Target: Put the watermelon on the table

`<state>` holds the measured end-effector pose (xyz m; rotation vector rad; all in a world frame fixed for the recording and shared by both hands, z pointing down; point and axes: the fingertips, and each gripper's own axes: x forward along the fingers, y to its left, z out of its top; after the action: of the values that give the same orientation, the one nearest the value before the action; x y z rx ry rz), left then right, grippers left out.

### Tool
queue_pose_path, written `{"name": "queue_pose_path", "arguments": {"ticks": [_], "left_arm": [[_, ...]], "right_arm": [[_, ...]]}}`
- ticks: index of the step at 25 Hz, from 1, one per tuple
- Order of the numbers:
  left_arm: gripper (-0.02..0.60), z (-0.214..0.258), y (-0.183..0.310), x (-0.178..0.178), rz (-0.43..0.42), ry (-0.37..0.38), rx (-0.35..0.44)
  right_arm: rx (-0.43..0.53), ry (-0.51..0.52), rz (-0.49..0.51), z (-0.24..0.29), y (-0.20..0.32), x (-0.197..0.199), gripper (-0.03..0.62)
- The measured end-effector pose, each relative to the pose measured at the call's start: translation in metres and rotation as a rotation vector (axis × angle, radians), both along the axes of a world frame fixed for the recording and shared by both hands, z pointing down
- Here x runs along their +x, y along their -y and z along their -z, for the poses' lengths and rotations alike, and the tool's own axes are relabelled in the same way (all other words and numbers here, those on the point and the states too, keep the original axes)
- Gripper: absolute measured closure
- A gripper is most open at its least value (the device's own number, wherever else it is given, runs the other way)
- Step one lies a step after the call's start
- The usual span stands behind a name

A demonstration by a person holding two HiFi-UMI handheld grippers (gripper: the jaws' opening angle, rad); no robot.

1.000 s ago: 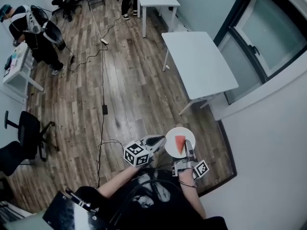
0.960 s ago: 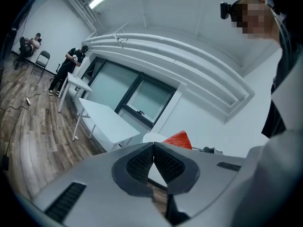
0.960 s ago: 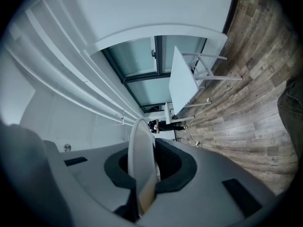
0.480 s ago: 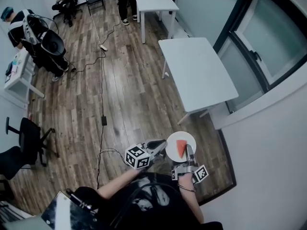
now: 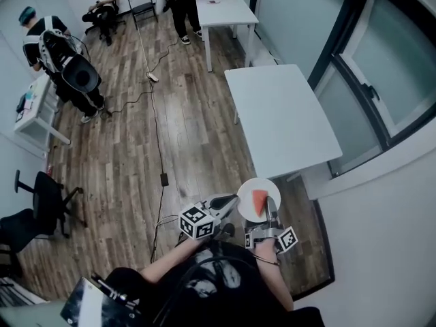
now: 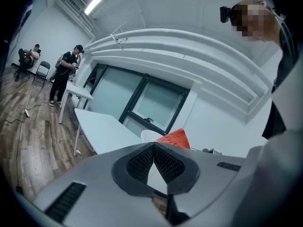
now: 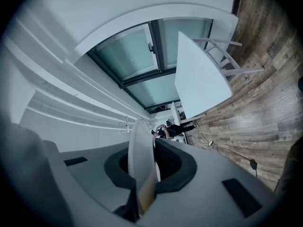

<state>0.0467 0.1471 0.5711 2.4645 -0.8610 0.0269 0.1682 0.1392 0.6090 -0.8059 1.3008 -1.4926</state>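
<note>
A red watermelon wedge (image 5: 259, 200) lies on a small white plate (image 5: 249, 208) that is carried above the wooden floor. My right gripper (image 5: 271, 208) is shut on the plate's near rim; in the right gripper view the plate (image 7: 140, 161) shows edge-on between the pads. My left gripper (image 5: 233, 199) is shut with nothing in it, its tips beside the plate's left edge. In the left gripper view the watermelon (image 6: 174, 138) and the plate (image 6: 149, 136) peek over the closed jaws. The white table (image 5: 283, 111) stands ahead, apart from the plate.
A second white table (image 5: 225, 9) stands farther back with a person beside it. Other people and chairs are at the far left. A cable (image 5: 155, 114) runs along the floor. A window wall (image 5: 381, 87) lines the right side.
The view has shifted forward across the floor toward the white table. Both grippers and the plate with the watermelon keep the same pose in front of the body.
</note>
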Motion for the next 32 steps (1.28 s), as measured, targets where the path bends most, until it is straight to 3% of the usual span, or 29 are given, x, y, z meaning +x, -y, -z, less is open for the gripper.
{"name": "queue_pose_path", "arguments": {"ticks": [7,15,25,32], "left_arm": [[0.577,-0.016,0.053,-0.016,0.048,0.020,-0.061],[0.577,-0.016,0.147,-0.027,-0.032,0.002,-0.060],[0.577,-0.022,0.262,-0.064,-0.116,-0.036,-0.105],[0.577,-0.049,0.324,-0.070,-0.066,-0.046,-0.134]], "right_arm": [[-0.090,0.020,-0.012,-0.029,0.050,0.007,0.556],[-0.107,-0.027,-0.038,-0.030,0.134,-0.012,0.556],[-0.128,-0.099,-0.165,-0.035,0.249,-0.021,0.556],[-0.183,-0.130,-0.130,-0.053,0.311,-0.019,0.556]]}}
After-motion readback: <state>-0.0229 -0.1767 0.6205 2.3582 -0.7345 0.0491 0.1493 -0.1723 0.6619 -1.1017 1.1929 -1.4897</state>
